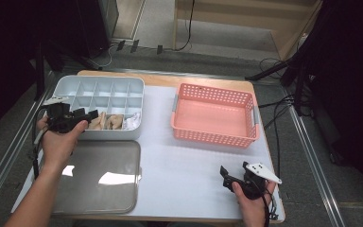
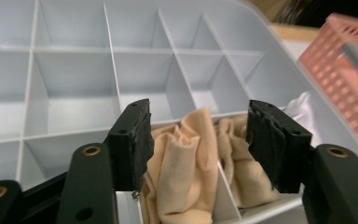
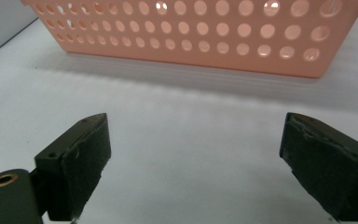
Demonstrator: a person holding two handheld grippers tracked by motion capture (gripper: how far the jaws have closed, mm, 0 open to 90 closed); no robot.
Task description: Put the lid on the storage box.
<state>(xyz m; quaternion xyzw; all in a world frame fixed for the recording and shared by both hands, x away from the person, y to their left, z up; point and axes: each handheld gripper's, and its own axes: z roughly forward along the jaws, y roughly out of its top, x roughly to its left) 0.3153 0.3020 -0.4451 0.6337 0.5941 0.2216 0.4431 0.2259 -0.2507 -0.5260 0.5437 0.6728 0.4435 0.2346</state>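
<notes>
A pale blue compartment box (image 1: 99, 78) stands at the table's back left. Its front compartments hold two beige cloths (image 1: 106, 122) and a white cloth (image 1: 132, 122). My left gripper (image 1: 89, 115) hovers at the box's front left corner. In the left gripper view its jaws stand open (image 2: 198, 140) just above the beige cloths (image 2: 186, 163), with the pads off the fabric. The white cloth (image 2: 303, 105) lies beyond them to the right. My right gripper (image 1: 224, 177) rests low at the front right, open (image 3: 193, 163) with nothing between its pads, facing the pink basket (image 3: 191, 32).
The pink perforated basket (image 1: 212, 137) stands at the back right with nothing showing inside it. A flat translucent lid (image 1: 99, 175) lies on the white table cover (image 1: 184, 161) in front of the box. Cables and dark stands surround the table.
</notes>
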